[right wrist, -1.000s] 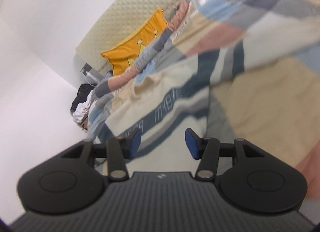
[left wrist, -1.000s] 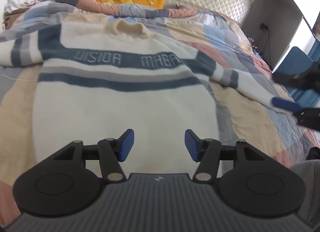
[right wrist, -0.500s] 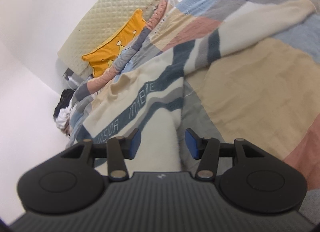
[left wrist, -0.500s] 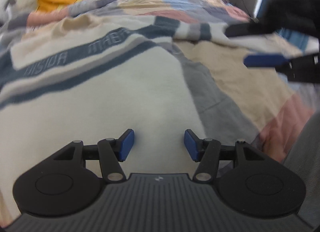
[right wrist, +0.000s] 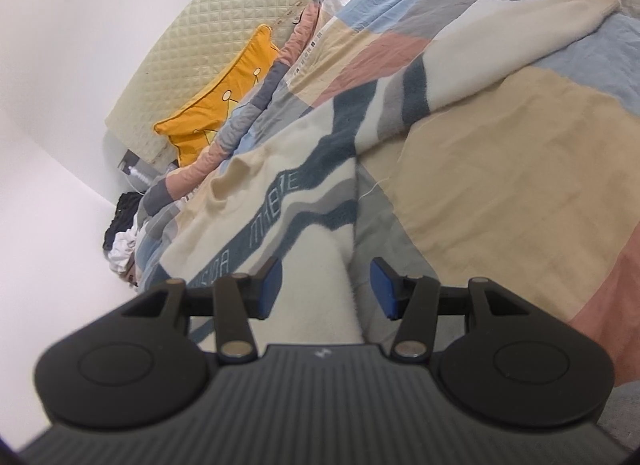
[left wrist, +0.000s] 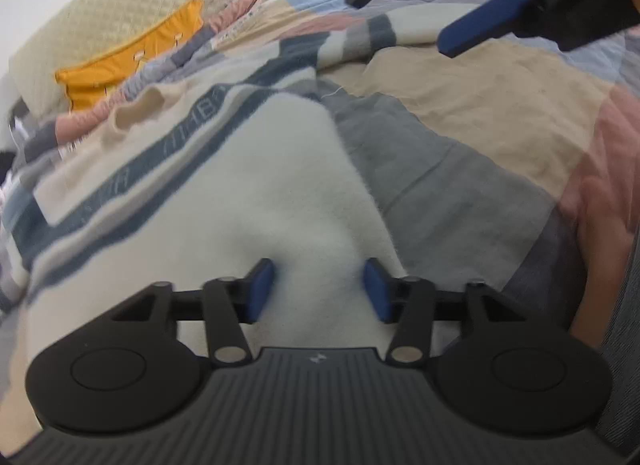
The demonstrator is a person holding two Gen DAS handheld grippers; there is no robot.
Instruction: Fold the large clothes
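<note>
A cream sweater (left wrist: 240, 185) with blue and grey chest stripes and lettering lies flat on the bed, collar toward the headboard. It also shows in the right wrist view (right wrist: 280, 201), its right sleeve (right wrist: 500, 53) stretched out over the quilt. My left gripper (left wrist: 319, 289) is open, low over the sweater's lower right part. My right gripper (right wrist: 325, 287) is open, its jaws on either side of the sweater's right side edge. The right gripper also shows at the top right of the left wrist view (left wrist: 432, 5), above the sleeve.
A patchwork quilt (left wrist: 480, 113) in tan, grey, pink and blue covers the bed. A yellow pillow (right wrist: 224, 105) leans on the quilted cream headboard (right wrist: 208, 41). A pile of dark and white clothes (right wrist: 124, 233) lies at the far bedside.
Both grippers have swung toward the sweater's right side and come lower. The right gripper's jaws now straddle the sweater's right edge. Both stay open.
</note>
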